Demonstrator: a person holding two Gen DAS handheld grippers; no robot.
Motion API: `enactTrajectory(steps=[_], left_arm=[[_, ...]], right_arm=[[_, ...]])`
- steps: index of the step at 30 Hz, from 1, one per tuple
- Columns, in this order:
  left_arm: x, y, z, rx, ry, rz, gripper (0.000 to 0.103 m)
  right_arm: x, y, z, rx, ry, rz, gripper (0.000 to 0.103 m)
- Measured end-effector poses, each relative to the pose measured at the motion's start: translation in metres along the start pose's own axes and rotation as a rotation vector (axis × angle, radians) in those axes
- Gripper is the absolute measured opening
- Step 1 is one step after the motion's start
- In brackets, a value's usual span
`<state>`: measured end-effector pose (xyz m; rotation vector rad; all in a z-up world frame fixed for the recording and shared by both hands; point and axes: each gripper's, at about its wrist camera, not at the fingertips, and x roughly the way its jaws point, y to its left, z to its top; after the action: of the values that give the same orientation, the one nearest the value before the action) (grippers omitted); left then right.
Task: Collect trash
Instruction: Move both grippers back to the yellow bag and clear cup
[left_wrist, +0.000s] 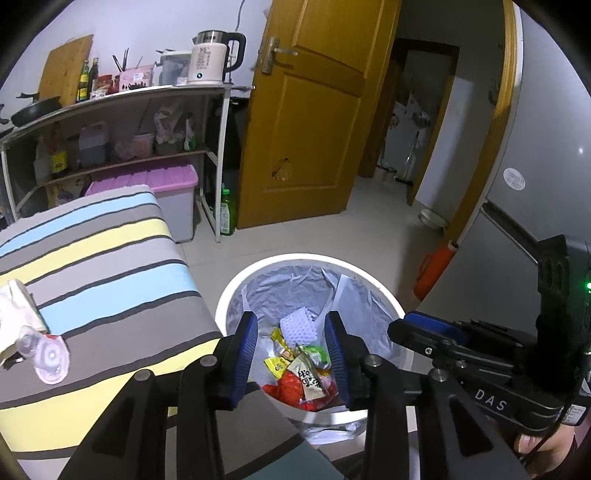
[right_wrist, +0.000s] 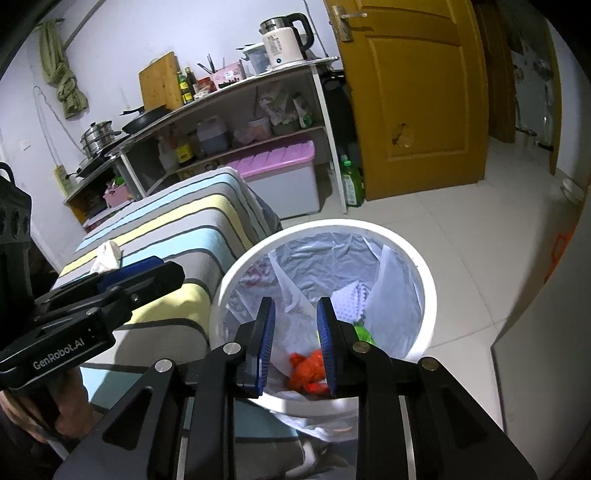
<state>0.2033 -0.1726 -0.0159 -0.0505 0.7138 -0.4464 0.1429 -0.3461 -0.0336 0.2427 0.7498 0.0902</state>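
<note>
Both tongs open, empty, above the lined bin.

Black grippers (blue ribbed pads), silver screws.

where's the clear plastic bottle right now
In the left wrist view the clear plastic bottle lies at far left on the striped cloth-covered surface, beside a crumpled white tissue, left of the white bin.

White bin, blue-yellow-grey striped cloth, orange-brown door.
</note>
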Motion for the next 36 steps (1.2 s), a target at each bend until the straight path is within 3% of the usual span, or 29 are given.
enactTrajectory(steps=[19, 36], left_arm=[[-0.104, 0.030, -0.017, -0.062, -0.148, 0.071, 0.037], [-0.175, 0.062, -0.046, -0.124, -0.205, 0.153, 0.037]], right_arm=[[-0.043, 0.071, 0.002, -0.143, -0.071, 0.062, 0.024], [-0.057, 0.136, -0.010, -0.262, -0.081, 0.164, 0.024]])
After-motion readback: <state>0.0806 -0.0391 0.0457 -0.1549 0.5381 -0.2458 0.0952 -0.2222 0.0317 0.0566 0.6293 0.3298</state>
